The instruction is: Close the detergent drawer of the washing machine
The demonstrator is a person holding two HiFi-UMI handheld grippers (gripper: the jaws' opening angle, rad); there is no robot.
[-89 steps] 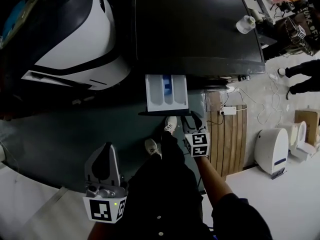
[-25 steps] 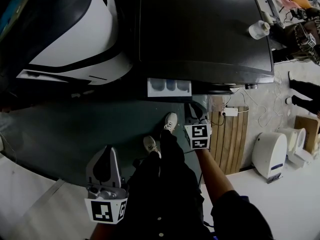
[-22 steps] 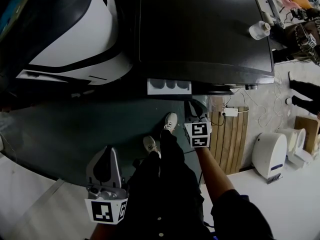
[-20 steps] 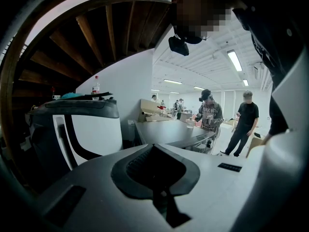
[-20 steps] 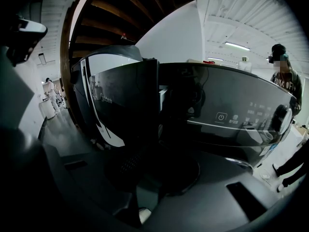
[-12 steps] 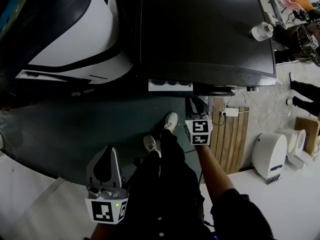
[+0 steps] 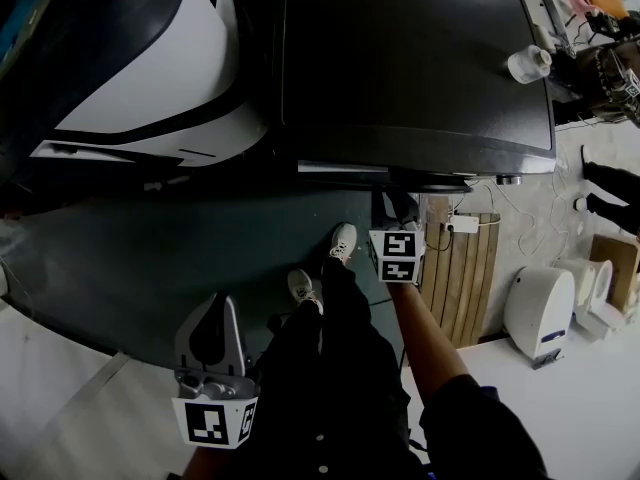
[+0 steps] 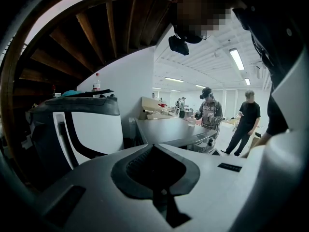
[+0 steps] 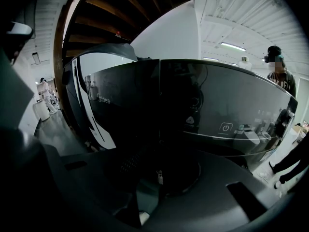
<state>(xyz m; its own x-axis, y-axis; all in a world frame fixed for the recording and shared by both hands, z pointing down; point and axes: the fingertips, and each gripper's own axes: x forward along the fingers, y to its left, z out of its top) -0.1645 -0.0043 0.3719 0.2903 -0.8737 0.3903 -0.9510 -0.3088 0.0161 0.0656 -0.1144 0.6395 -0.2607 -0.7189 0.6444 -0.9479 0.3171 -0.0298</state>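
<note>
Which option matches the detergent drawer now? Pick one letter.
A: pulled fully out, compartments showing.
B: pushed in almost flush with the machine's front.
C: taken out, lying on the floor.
B: in the head view only a thin pale edge of the detergent drawer shows at the front of the washing machine.

Glossy black washing machine (image 7: 415, 58), tan slatted board (image 7: 460, 278).

Detergent drawer (image 7: 340, 168) nearly hidden (thin strip)
</note>
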